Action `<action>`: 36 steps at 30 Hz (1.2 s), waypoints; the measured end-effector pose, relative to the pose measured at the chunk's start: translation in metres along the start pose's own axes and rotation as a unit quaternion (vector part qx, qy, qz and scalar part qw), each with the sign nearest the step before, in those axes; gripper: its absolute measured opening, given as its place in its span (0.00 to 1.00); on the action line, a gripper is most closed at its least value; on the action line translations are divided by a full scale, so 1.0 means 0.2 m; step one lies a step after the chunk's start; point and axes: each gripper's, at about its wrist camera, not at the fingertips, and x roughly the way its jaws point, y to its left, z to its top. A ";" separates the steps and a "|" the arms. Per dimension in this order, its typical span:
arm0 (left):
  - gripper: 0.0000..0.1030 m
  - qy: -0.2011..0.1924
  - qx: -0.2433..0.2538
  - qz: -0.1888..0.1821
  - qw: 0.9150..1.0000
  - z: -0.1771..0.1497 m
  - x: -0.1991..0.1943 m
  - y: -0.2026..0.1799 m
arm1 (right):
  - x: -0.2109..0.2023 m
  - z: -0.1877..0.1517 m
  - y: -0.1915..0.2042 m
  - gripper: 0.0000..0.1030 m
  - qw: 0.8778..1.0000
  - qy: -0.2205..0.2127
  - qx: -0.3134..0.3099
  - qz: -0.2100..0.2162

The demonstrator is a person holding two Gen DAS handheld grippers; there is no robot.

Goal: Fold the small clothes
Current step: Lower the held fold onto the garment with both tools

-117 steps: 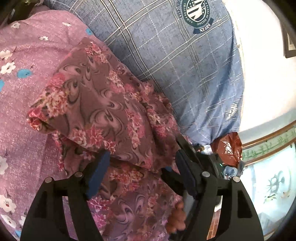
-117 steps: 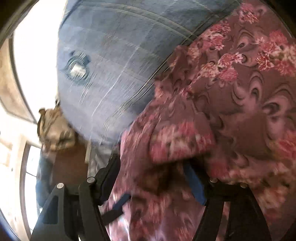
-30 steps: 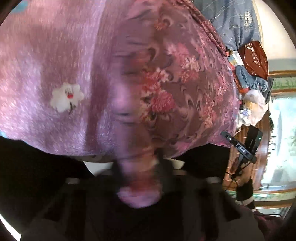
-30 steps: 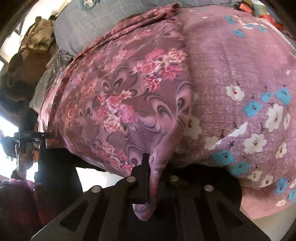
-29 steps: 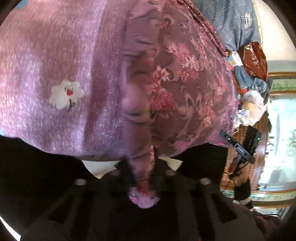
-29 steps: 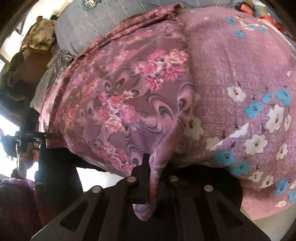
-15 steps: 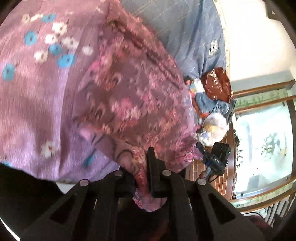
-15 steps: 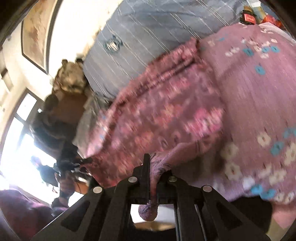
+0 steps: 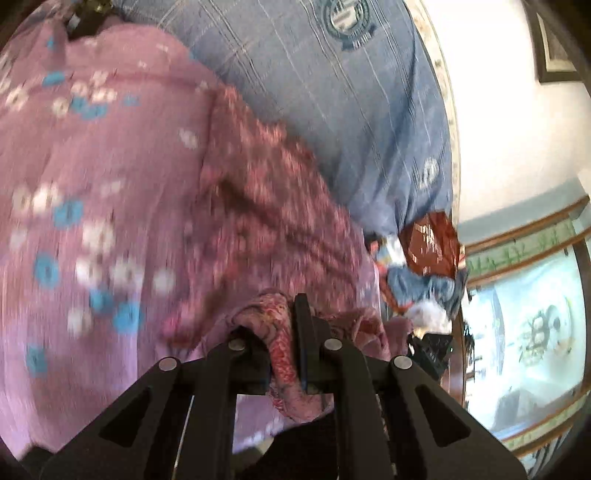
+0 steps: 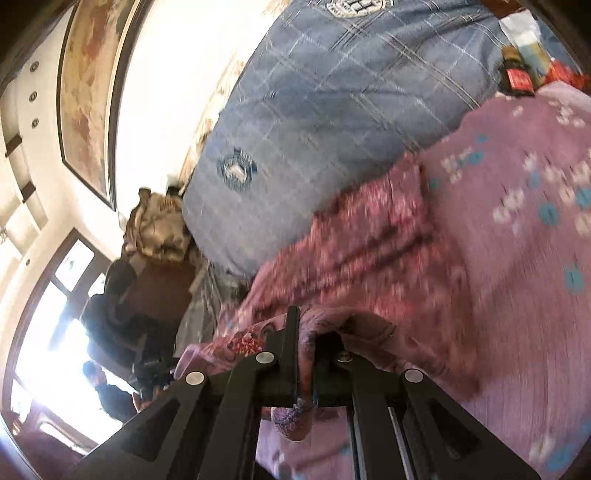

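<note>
One floral garment [image 9: 258, 206], one pink bedsheet [image 9: 92, 166], one blue quilt [image 9: 332, 110].

Bright daylight, motion blur, fisheye warping

White wall [image 10: 155, 110], bright window [image 10: 44, 332]

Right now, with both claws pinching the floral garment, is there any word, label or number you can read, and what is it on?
"H": a large letter in the round crest at the top of the blue checked quilt, cut by the frame edge.
Second crest on the quilt: too blurred to read.
Crest in the left wrist view: lettering unreadable.
Red label on a dark bottle: too small to read.
</note>
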 end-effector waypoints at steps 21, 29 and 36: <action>0.08 0.003 -0.059 0.082 0.995 0.98 0.62 0.10 | 0.73 0.67 -0.48 0.04 0.992 -0.041 0.116 -0.041; 0.10 0.049 -0.141 0.063 0.987 1.14 0.75 0.22 | 0.87 0.71 -0.69 0.10 0.979 -0.012 0.194 -0.062; 0.63 -0.008 -0.090 0.073 0.993 1.14 0.55 0.11 | 0.62 0.77 -0.66 0.39 0.979 -0.081 0.183 -0.028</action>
